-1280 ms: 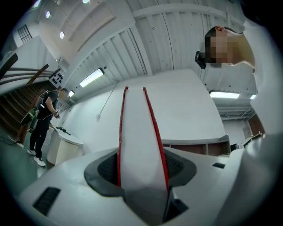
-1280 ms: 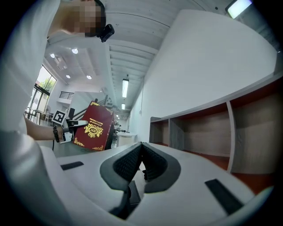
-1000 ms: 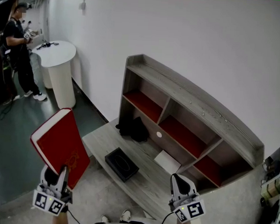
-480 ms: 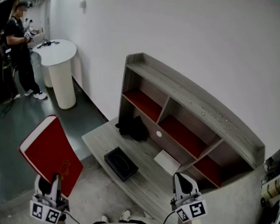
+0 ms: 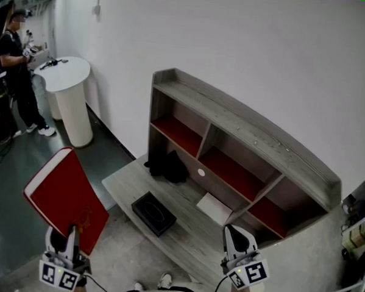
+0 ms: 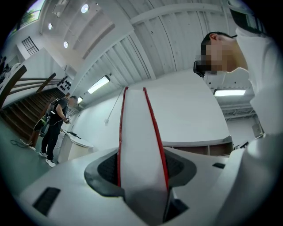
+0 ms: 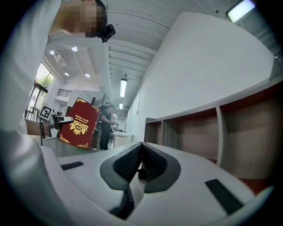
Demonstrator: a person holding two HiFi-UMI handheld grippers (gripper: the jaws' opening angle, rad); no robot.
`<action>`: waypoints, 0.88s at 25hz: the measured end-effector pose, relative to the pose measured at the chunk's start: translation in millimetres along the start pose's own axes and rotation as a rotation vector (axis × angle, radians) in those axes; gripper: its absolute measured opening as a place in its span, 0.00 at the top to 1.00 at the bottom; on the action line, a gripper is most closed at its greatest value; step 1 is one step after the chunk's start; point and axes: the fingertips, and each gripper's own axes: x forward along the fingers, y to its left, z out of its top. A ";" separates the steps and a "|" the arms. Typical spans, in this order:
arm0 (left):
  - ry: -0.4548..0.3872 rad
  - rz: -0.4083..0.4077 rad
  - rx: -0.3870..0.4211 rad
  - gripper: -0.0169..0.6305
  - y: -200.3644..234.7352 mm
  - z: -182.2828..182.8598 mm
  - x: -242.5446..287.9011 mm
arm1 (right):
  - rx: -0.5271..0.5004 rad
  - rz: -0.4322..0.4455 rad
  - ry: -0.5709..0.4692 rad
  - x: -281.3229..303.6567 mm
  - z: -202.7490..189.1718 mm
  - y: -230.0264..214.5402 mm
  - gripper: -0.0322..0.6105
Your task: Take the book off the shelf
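A red hardcover book [image 5: 64,197] with gold print is held upright in the air at the lower left of the head view, clear of the wooden shelf unit [image 5: 243,151]. My left gripper [image 5: 68,240] is shut on its lower edge. In the left gripper view the book's white page edge [image 6: 139,150] fills the gap between the pads. My right gripper [image 5: 238,240] hangs over the desk's near edge, shut with nothing in it. The right gripper view shows its pads meeting [image 7: 141,152] and the red book [image 7: 79,123] off to the left.
A black box [image 5: 153,213], a dark bundle [image 5: 166,166] and a white sheet [image 5: 214,208] lie on the grey desk [image 5: 125,182] under the shelf. A white round pedestal table [image 5: 69,100] stands at the left wall, with a person [image 5: 16,66] beside it.
The left gripper has carried the book down and to the left, away from the desk. The head view has shifted slightly. The right gripper has barely moved.
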 end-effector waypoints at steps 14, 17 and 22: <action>0.017 -0.042 -0.032 0.60 -9.9 -5.1 -7.8 | -0.004 0.006 0.029 -10.5 -4.7 15.4 0.91; 0.012 -0.044 -0.035 0.61 -7.7 -1.5 -12.4 | -0.015 0.005 0.030 -13.0 -3.3 21.8 0.91; 0.011 -0.057 -0.035 0.61 -5.1 0.2 -24.9 | -0.029 -0.007 0.031 -21.4 -3.1 33.2 0.92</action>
